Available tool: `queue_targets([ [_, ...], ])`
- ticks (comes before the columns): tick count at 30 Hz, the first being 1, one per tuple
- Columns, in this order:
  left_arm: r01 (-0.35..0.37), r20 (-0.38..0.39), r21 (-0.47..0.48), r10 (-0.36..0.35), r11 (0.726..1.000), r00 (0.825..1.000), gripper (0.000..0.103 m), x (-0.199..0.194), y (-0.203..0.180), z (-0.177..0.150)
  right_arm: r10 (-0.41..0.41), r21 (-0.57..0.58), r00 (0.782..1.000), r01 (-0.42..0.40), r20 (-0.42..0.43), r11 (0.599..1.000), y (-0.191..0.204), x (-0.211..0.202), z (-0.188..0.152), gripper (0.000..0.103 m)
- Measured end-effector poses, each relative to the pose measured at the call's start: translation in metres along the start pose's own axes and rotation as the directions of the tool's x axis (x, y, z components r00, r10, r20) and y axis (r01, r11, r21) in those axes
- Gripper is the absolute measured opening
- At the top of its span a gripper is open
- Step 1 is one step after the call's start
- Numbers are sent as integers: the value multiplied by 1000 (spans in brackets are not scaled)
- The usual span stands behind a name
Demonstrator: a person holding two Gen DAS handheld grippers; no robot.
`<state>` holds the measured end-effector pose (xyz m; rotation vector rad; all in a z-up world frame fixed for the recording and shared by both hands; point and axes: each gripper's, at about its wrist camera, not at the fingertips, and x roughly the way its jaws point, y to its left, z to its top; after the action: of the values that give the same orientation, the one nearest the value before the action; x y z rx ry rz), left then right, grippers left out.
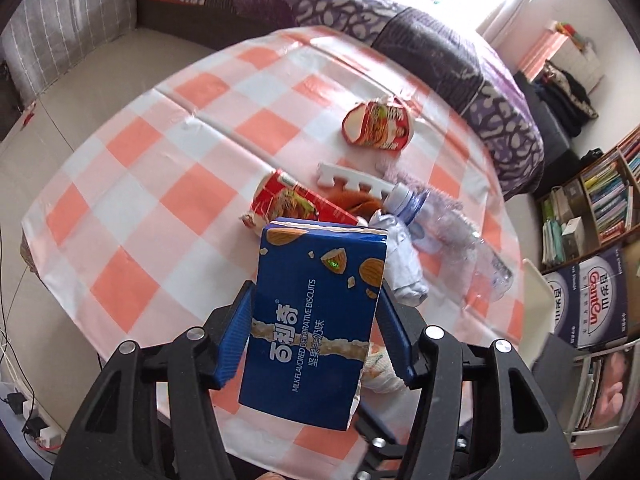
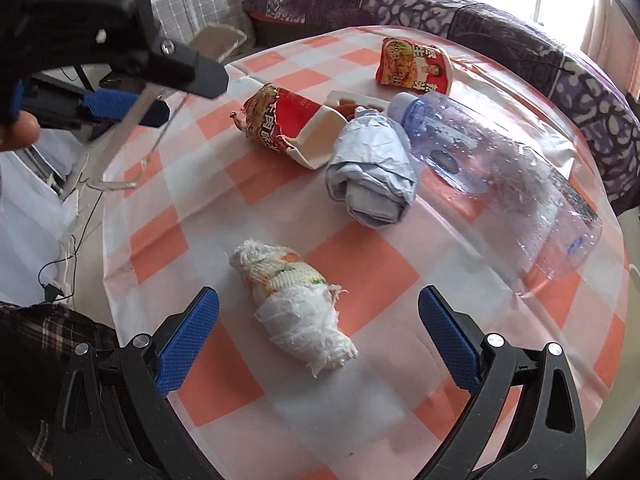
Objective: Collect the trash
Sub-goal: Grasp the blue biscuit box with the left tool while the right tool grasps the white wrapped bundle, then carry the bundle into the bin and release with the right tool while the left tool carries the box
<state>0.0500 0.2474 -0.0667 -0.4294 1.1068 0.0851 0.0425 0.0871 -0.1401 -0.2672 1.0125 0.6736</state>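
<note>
My left gripper point(image 1: 316, 292) is shut on a blue biscuit box point(image 1: 316, 320), held upright off the checked tablecloth point(image 1: 160, 160). In the right wrist view my right gripper point(image 2: 319, 295) stands open just above a crumpled tissue wad point(image 2: 296, 312), which lies between its fingers untouched. Beyond it lie a torn red noodle cup point(image 2: 288, 124), a pale crumpled paper bundle point(image 2: 372, 176), a clear plastic bottle point(image 2: 500, 168) and a second noodle cup point(image 2: 414, 66). The left gripper point(image 2: 120, 104) shows at the upper left of that view, raised over the table's edge.
A white toothed foam strip point(image 1: 352, 178) lies behind the cups. A purple-covered sofa point(image 1: 360, 12) borders the table's far side. A bookshelf point(image 1: 600, 200) and printed cartons point(image 1: 600, 300) stand at the right. Cables point(image 1: 16, 400) lie on the floor at the left. A plaid sleeve point(image 2: 40, 328) is at my left.
</note>
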Motion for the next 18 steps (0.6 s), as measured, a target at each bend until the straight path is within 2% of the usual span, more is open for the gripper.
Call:
queue_targets([
  [2, 14, 9, -1, -14, 1000, 1000, 58, -4, -1, 2, 2, -10, 1000, -2, -10, 1000, 3, 5, 2, 90],
  [3, 19, 14, 2, -19, 1000, 1000, 58, -6, 1, 3, 7, -11, 1000, -7, -14, 1000, 5, 7, 3, 82],
  [5, 16, 22, 4, -16, 1000, 1000, 58, -8, 2, 4, 12, -12, 1000, -12, -25, 1000, 6, 10, 3, 55],
  [6, 14, 24, 4, -14, 1000, 1000, 58, -9, 3, 4, 8, -19, 1000, -8, -26, 1000, 7, 11, 3, 38],
  [9, 11, 34, -5, -11, 1000, 999, 58, -11, 4, 5, -5, -11, 1000, 5, -2, 1000, 7, 6, 3, 38],
  [13, 1, 83, -21, 1, 1000, 997, 58, -18, 6, 6, -38, 52, 995, 33, 87, 998, -1, -15, 9, 38],
  [15, -10, 124, -23, 13, 1000, 992, 58, -24, 4, 8, -86, 87, 986, 74, 143, 993, -5, -30, 16, 38],
  [18, -32, 204, -13, 34, 999, 978, 58, -35, -2, 8, -181, 157, 958, 147, 223, 976, -14, -54, 26, 38],
])
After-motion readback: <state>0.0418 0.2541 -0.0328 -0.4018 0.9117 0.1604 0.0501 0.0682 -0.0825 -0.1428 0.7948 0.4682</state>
